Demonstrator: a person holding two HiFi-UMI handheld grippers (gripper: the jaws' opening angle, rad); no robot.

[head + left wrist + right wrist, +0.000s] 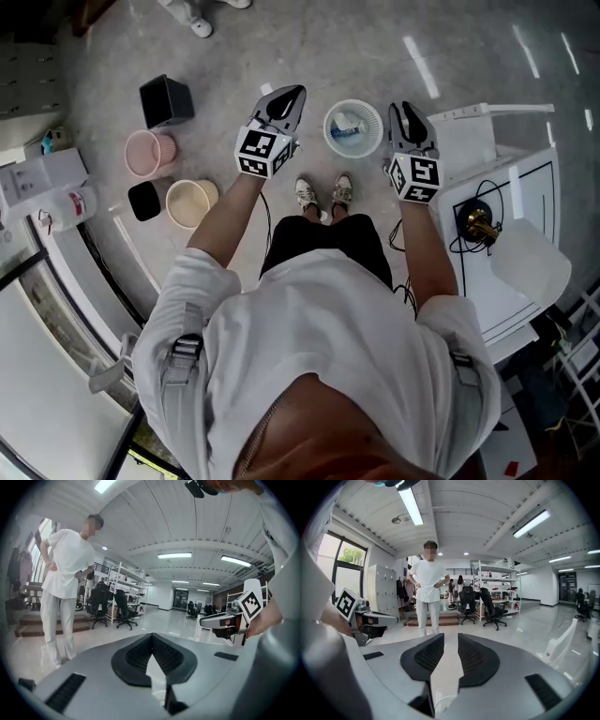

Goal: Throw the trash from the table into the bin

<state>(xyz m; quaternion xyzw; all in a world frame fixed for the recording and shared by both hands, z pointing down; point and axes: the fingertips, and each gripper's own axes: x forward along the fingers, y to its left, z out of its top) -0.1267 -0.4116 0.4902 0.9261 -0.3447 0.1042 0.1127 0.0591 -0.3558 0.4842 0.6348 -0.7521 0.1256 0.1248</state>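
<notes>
White-shirted shoulders (309, 319) of the person fill the bottom of the head view, with both forearms stretched out ahead. The left gripper (285, 97) is clenched with nothing in it: its own view shows the dark ribbed pads meeting at the tip. The right gripper (410, 114) is released, and its own view shows a clear gap between the two pads with only floor behind. Both are raised and held side by side, apart from each other and from everything below.

Between the two in the head view, down on the floor, stands the white bin (372, 150). The trash (349, 127) lies inside it, a blue and white piece against the bottom. Just below the white bin in the picture are the person's shoes (323, 194). Well to its left stand a pink bin (150, 154), a cream bin (190, 202) and a black bin (167, 100), all on the floor. To its right is the bench (473, 150), which carries a brass fitting (480, 225) with a black cable coiled round it and a clear plastic piece (530, 261) at its near edge.

Out ahead of the jaws, a bystander (427, 592) in white stands with hands on hips before office chairs (490, 609) and shelving (499, 585).
</notes>
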